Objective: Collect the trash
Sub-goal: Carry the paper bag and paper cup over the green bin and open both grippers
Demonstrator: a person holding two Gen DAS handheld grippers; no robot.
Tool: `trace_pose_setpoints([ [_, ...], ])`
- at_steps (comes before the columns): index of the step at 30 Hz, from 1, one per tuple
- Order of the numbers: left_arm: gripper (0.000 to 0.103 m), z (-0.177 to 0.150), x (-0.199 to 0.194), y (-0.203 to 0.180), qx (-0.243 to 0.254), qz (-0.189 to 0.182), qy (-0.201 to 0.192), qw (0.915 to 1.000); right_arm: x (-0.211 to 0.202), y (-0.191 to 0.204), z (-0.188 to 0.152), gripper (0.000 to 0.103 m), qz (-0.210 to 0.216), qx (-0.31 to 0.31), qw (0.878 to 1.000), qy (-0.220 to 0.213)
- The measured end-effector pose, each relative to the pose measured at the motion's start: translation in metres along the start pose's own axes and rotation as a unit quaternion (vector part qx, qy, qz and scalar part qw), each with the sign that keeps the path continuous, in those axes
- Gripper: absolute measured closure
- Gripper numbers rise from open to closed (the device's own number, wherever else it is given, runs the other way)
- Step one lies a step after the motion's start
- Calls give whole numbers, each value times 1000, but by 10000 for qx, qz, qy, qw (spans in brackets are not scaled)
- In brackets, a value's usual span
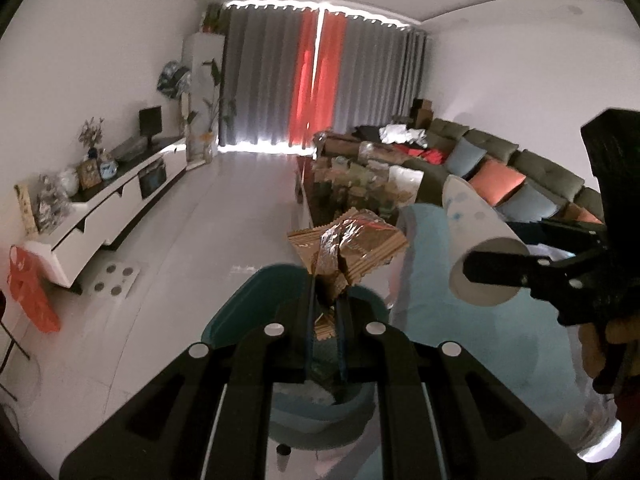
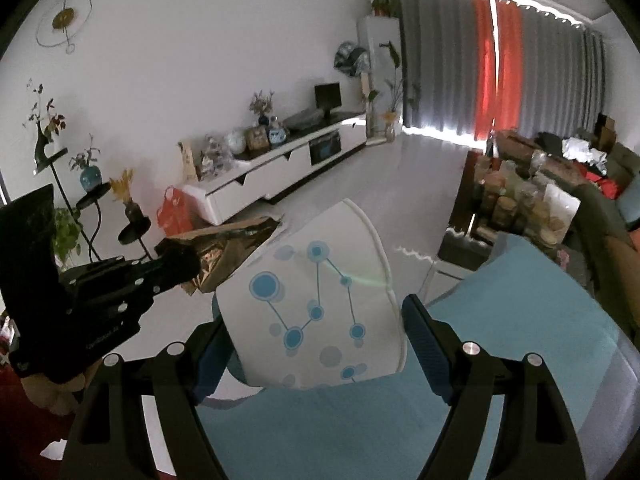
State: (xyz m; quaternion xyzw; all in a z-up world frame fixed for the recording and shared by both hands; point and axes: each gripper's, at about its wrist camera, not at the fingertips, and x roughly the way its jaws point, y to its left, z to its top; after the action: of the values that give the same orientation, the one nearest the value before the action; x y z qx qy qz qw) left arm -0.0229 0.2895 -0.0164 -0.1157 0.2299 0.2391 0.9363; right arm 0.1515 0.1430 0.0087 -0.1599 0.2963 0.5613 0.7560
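My left gripper (image 1: 326, 282) is shut on a crumpled brown and gold foil wrapper (image 1: 352, 240), which sticks up past its fingertips. Right below it stands a teal bin (image 1: 240, 296) with some rubbish inside. My right gripper (image 2: 316, 314) is shut on a white paper cup (image 2: 320, 300) with a blue dot pattern, tilted, its wider rim pointing away. In the left wrist view the cup (image 1: 476, 216) hangs to the right of the wrapper, with the right gripper (image 1: 494, 270) across its open end. In the right wrist view the left gripper (image 2: 180, 260) and wrapper (image 2: 228, 244) are at the left.
A light teal cloth-covered surface (image 2: 500, 320) lies under and right of the cup. Beyond it stand a low table (image 1: 360, 184) crowded with jars and a dark sofa (image 1: 520, 168) with cushions. A white TV console (image 1: 120, 196), a red bag (image 2: 176, 212) and plant stands (image 2: 96, 200) line the left wall.
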Motion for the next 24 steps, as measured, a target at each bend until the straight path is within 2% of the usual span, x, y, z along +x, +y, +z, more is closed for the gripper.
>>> trace_pose_setpoints([
  [11,93,-23,57,30,-233,225,579,9978,65,9,10,25,45,-152,9977,654],
  [24,93,-38,102,39,-354,242,936,9947,114,17,13,25,250,-99,9930,1153],
])
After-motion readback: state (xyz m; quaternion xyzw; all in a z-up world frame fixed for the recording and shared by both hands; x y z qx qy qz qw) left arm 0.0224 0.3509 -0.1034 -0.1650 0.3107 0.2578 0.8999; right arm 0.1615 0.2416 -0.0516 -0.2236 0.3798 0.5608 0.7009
